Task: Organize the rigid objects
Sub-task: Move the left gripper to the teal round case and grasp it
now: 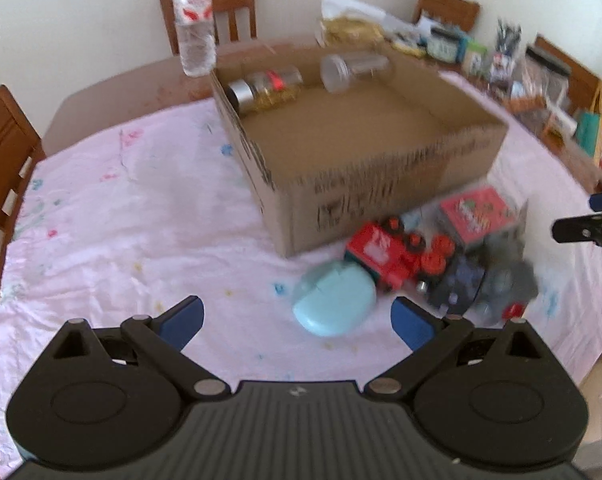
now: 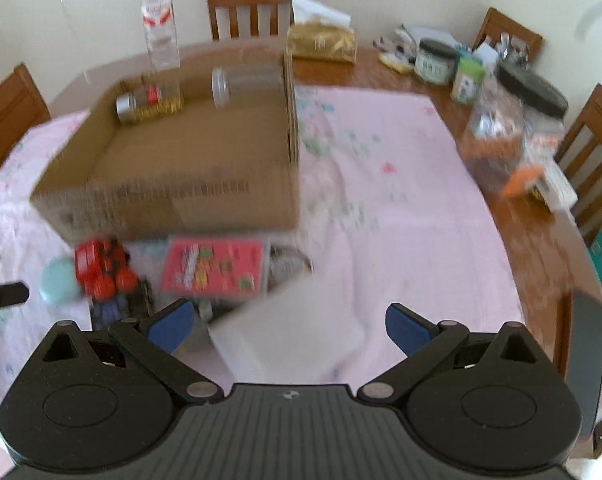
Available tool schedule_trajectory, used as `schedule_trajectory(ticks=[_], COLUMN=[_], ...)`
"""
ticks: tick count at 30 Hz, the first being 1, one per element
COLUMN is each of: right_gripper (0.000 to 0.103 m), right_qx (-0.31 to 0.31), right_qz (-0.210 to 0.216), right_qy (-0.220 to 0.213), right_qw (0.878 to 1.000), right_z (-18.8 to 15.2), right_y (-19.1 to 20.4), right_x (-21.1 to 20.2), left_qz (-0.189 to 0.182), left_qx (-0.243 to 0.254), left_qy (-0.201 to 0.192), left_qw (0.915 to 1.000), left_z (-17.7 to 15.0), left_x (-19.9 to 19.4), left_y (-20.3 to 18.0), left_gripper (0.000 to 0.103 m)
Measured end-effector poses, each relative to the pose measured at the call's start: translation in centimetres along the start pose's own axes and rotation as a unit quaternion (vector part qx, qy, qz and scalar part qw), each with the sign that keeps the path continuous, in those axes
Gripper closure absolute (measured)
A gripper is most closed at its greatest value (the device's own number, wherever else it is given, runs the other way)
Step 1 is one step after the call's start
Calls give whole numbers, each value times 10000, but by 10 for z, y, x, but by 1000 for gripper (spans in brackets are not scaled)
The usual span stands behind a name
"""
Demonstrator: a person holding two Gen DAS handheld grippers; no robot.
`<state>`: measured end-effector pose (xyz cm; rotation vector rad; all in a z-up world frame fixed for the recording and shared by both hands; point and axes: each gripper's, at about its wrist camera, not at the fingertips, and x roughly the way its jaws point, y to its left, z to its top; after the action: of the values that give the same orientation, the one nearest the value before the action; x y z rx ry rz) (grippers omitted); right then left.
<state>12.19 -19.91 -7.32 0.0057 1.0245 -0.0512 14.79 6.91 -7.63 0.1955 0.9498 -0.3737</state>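
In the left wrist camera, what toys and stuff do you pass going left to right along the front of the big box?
Light blue case → red toy train → grey plush toy → the right tongs poking in at the picture's edge. The pink box behind them overlaps, so I skip it.

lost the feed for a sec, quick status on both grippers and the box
Left gripper open, empty. Right gripper open, empty. Brown cardboard box holds two jars; pale blue oval case, red toy train outside it on the pink cloth. Nothing blocking.
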Motion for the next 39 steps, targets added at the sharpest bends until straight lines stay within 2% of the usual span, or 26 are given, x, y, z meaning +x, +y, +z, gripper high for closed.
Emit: schedule_trajectory(ticks=[9,14,20,24,30,36,38,39], right_gripper=[0,0,0,0,0,0,0,0], right_qx=[-150,-145,-323,-354,-351,-348,-343,-343], right_qz=[-11,5,70,97,98,99,97,97], right_qy=[428,583,447,406,383,373,361,354], right_qw=[9990,9982,9985,9985,9986,9987,9987,9987], right_z=[-26,-31,-32,-32,-33,-34,-34,-34], right_y=[-2,-8,-9,-10,-10,-10,-10,-10], right_x=[28,40,42,43,42,42,41,41], left_qz=[47,-98,-176,-260,-815,-1079,-1102,-1050], left_qx=[339,349,303,484,1219,1570,1652,1654], left_qy=[435,383,331,296,313,521,503,464], left_qw=[9985,9986,9988,9981,9887,9803,9788,9795], left_z=[-11,-6,3,8,6,-2,-6,-7], left_x=[38,44,54,56,52,45,42,39], left_y=[-6,-2,0,-6,-28,-41,-41,-41], left_gripper=[2,1,0,1,3,3,5,10])
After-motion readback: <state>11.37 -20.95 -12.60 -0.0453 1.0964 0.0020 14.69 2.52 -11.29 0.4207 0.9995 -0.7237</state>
